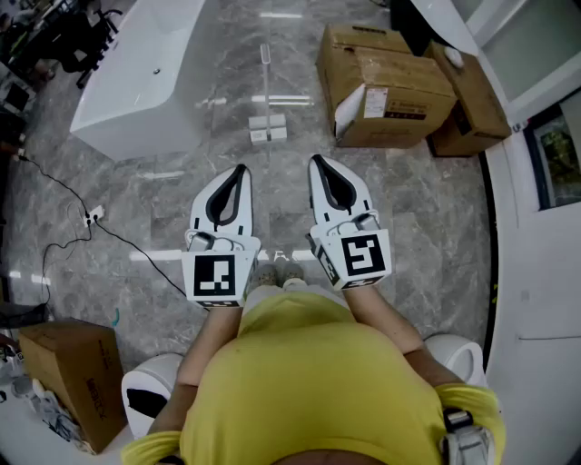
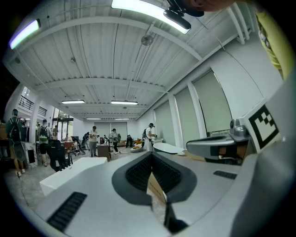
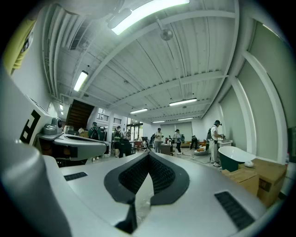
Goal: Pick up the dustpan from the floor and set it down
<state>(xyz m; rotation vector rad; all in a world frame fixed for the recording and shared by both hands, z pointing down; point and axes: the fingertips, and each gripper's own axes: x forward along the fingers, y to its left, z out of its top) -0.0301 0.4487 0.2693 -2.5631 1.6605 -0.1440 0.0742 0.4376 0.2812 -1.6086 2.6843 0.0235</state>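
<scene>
The left tongs are closed: in the left gripper view their black ribbed pads meet at the tip with nothing caught between them. The right tongs are closed in the same way, with their tips together in the right gripper view and no object gripped. Both point level and forward, side by side and a little apart, each with a black-and-white square-marker cube at its rear. The person holding them wears a yellow shirt, and the toes of pale shoes show between the two tools.

The pale, long-handled dustpan stands upright on the grey marble-patterned floor. It is straight ahead of the tongs and well apart from them, untouched. It sits between a white rectangular bathtub on the left and a stack of brown cardboard boxes on the right.

A thin black cable runs across the floor on the left to a small white power strip. Another brown cardboard box sits at the lower left. In both gripper views the room beyond is a large hall with a white ribbed ceiling and long strip lights. Several people stand far off at its back.
</scene>
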